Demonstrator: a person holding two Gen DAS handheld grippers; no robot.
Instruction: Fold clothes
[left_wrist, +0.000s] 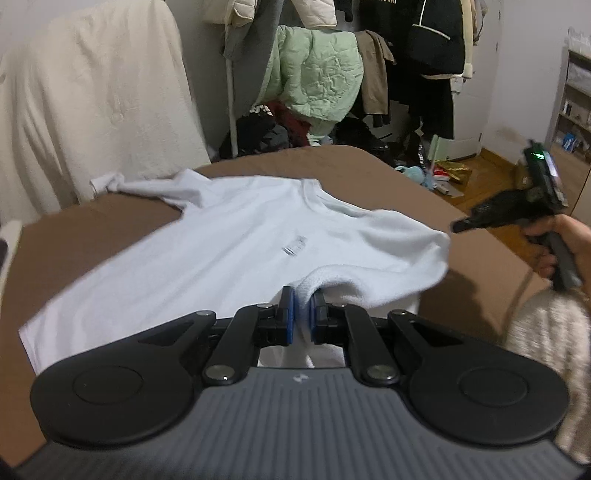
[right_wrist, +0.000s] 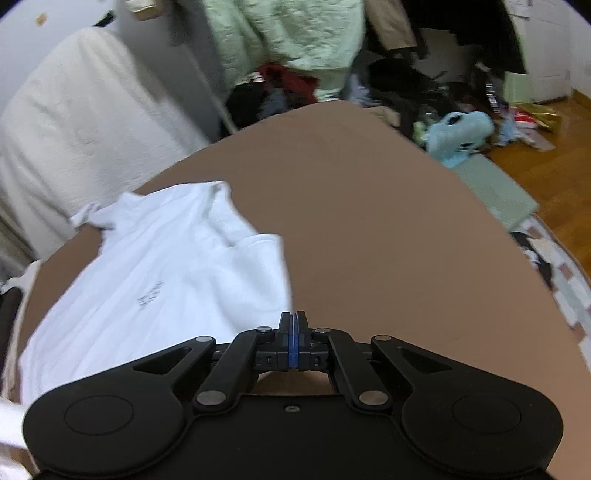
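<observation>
Left gripper (left_wrist: 303, 306) pinching white T-shirt (left_wrist: 229, 240) fabric; right gripper (right_wrist: 294, 332) pressed together, empty. Shirt toward brown bed's (right_wrist: 369, 221) left edge. Risk: thin pinch slipping, folded right side flopping crooked.

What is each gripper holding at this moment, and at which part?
The left gripper is shut on the white T-shirt, pinching a bunched fold at its near right edge. The right gripper is shut with nothing between its pads.
</observation>
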